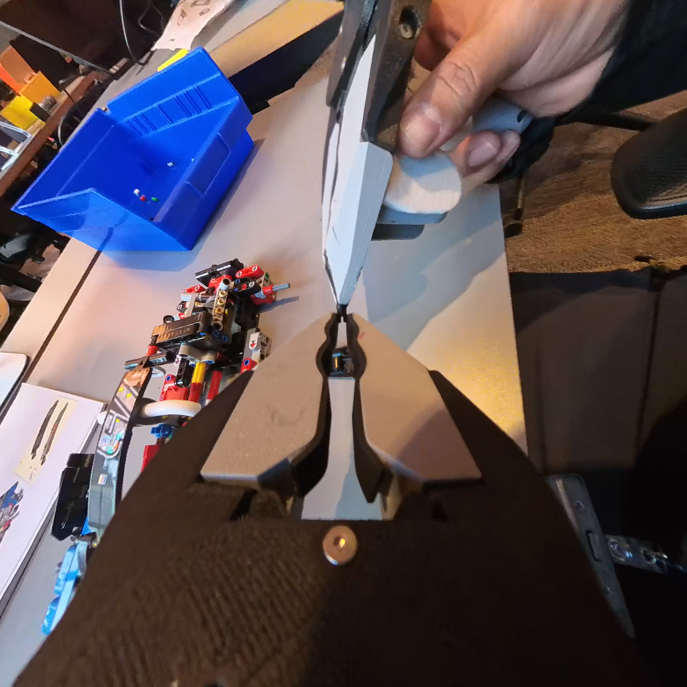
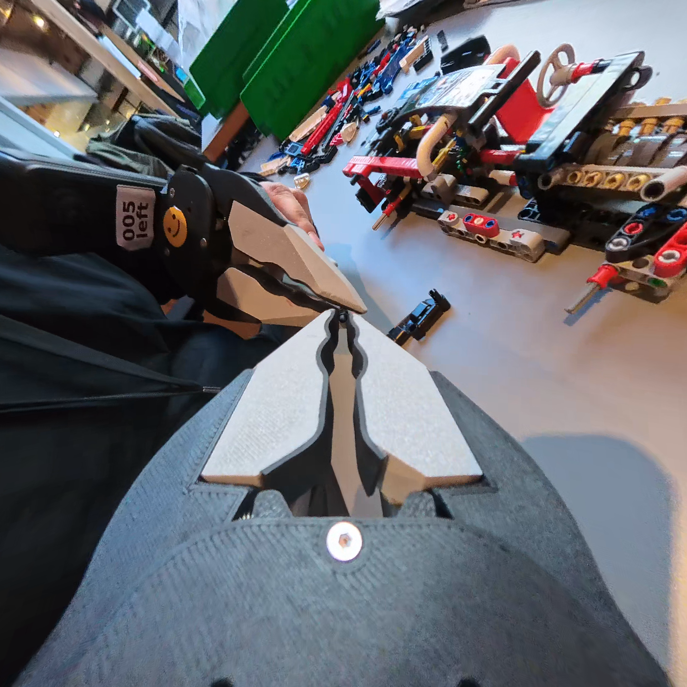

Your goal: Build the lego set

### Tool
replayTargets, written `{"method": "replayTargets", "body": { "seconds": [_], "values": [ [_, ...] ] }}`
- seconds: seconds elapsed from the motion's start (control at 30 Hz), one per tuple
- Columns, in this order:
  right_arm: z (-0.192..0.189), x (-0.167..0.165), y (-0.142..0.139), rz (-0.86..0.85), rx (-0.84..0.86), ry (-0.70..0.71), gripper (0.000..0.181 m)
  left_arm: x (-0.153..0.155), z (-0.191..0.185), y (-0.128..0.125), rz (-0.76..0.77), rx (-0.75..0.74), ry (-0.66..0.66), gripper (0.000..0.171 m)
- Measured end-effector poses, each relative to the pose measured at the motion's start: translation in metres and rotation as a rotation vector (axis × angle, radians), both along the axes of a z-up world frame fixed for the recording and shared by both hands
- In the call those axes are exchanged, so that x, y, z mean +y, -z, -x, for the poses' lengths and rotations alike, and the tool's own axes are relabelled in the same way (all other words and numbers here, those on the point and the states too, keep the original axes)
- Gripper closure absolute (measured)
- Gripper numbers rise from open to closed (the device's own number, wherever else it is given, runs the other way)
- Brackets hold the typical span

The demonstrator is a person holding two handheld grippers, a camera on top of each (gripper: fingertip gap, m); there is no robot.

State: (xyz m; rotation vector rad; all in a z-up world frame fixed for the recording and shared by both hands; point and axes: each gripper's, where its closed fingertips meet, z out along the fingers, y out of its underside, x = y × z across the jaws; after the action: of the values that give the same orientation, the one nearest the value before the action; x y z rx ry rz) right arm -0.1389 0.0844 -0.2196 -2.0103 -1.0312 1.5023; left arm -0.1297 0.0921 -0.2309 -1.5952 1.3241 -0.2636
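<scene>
My left gripper (image 1: 342,316) and my right gripper (image 1: 343,298) meet tip to tip above the grey table (image 1: 427,297). Both are shut on a small black pin (image 1: 342,308), which also shows between the right gripper's tips (image 2: 342,318). In the right wrist view the left gripper (image 2: 351,307) comes in from the left. The part-built lego car (image 1: 219,334) lies on the table left of the grippers; it also shows in the right wrist view (image 2: 520,156). A black lego piece (image 2: 420,321) lies on the table just right of the tips.
A blue bin (image 1: 148,156) with a few small parts stands at the back left. Green bins (image 2: 297,55) and a pile of loose parts (image 2: 345,96) lie beyond the car. A booklet (image 1: 33,464) lies at the left. A hand (image 1: 502,74) holds the right gripper. Left and right tips are no more than a few centimetres apart. The black lego piece (image 2: 420,321) sits 4 cm or so from the ends of my left fingers.
</scene>
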Motion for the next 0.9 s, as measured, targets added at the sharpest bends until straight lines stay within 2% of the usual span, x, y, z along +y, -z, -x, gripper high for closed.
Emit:
{"method": "replayTargets", "body": {
  "seconds": [0.3, 0.63, 0.67, 0.7, 0.8, 0.9],
  "values": [
    [0.002, 0.001, 0.006, -0.008, -0.014, 0.033, 0.18, 0.0, 0.0, 0.006, 0.01, 0.016, -0.004, 0.17],
    [0.004, 0.004, 0.009, -0.092, -0.065, 0.026, 0.181, 0.003, 0.002, 0.007, 0.042, -0.014, -0.023, 0.17],
    [0.002, 0.006, 0.011, -0.105, -0.084, 0.03, 0.181, 0.004, 0.005, 0.012, 0.067, 0.004, -0.033, 0.167],
    [0.0, 0.007, 0.013, -0.118, -0.103, 0.034, 0.18, 0.007, 0.009, 0.016, 0.098, 0.015, -0.057, 0.153],
    [-0.011, 0.017, 0.02, -0.166, -0.176, 0.047, 0.181, 0.011, 0.021, 0.031, 0.234, 0.028, -0.121, 0.125],
    [-0.014, 0.019, 0.027, -0.223, -0.265, 0.012, 0.181, 0.01, 0.023, 0.033, 0.303, 0.011, -0.122, 0.115]
  ]
}}
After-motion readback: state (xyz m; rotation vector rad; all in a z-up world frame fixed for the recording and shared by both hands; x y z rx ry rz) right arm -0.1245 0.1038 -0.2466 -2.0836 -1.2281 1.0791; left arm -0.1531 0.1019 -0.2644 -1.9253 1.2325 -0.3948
